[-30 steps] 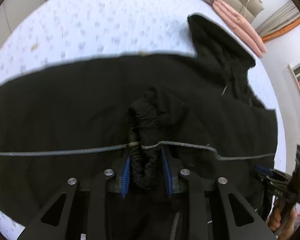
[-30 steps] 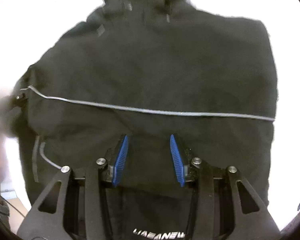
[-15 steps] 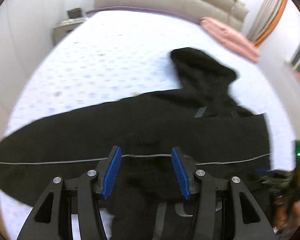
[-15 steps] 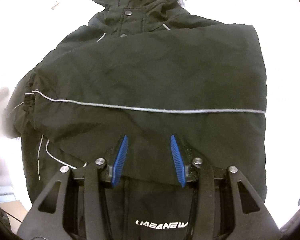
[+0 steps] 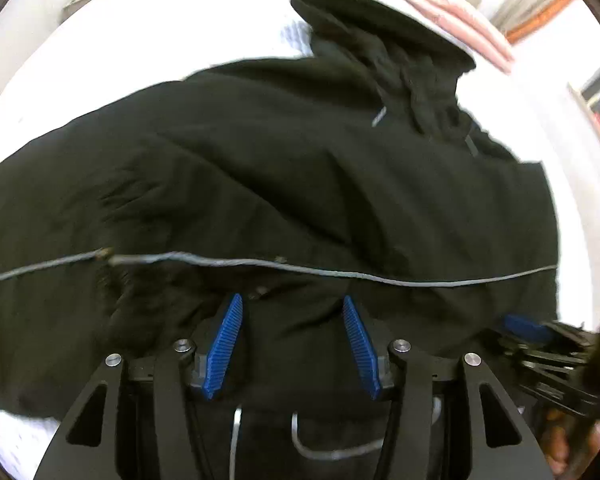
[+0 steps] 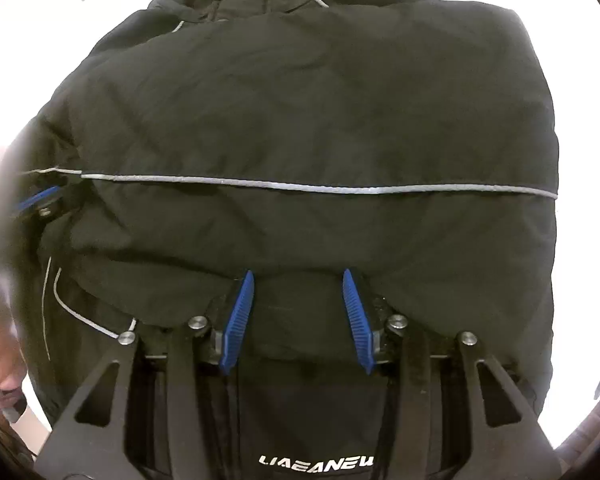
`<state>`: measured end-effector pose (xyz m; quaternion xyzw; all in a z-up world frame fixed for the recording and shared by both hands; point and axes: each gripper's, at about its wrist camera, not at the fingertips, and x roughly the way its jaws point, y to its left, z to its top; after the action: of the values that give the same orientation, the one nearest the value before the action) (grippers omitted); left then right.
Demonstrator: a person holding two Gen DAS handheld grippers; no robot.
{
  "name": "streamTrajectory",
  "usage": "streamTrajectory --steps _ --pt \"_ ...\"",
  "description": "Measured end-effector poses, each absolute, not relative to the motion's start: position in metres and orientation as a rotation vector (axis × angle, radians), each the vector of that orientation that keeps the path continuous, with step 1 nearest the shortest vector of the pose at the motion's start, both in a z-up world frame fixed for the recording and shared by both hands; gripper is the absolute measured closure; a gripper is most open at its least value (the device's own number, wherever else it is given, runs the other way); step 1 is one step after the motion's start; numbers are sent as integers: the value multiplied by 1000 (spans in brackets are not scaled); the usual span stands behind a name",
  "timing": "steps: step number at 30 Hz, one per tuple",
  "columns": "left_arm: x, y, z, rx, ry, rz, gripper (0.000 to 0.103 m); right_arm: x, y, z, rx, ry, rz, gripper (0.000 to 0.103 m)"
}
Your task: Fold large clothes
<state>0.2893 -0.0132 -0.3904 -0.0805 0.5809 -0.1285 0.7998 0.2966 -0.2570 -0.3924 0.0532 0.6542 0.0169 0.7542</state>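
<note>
A big black hooded jacket (image 5: 300, 180) lies spread on the white bed, hood (image 5: 380, 20) at the far end. A thin grey stripe (image 5: 380, 278) runs across it. My left gripper (image 5: 291, 300) hovers open just over the fabric below that stripe, with nothing between its blue pads. From straight above, the right wrist view shows the jacket (image 6: 300, 112) with a sleeve folded across the body and the stripe (image 6: 300, 186) running level. My right gripper (image 6: 297, 274) stands open over the lower edge of that fold, holding nothing. The left gripper's blue pad (image 6: 40, 200) shows at the jacket's left edge.
White patterned bedding (image 5: 180, 20) surrounds the jacket. A pink folded cloth (image 5: 452, 12) lies by the beige headboard at the far right. A person's hand (image 6: 0, 352) is at the left edge. White lettering (image 6: 316, 460) marks the jacket's near part.
My left gripper has let go of the bunched black sleeve end and opened. It first pulled back, then came in close over the jacket. The right gripper stayed open and barely moved.
</note>
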Motion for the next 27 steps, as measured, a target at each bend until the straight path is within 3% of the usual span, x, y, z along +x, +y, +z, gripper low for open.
streamTrajectory --steps 9,20,27 --pt "226 128 -345 -321 1171 22 48 293 -255 -394 72 1402 26 56" --pt "148 407 -360 -785 1022 567 43 284 -246 -384 42 1415 1 51" --pt "156 452 -404 -885 1033 614 43 287 -241 -384 22 1424 -6 48"
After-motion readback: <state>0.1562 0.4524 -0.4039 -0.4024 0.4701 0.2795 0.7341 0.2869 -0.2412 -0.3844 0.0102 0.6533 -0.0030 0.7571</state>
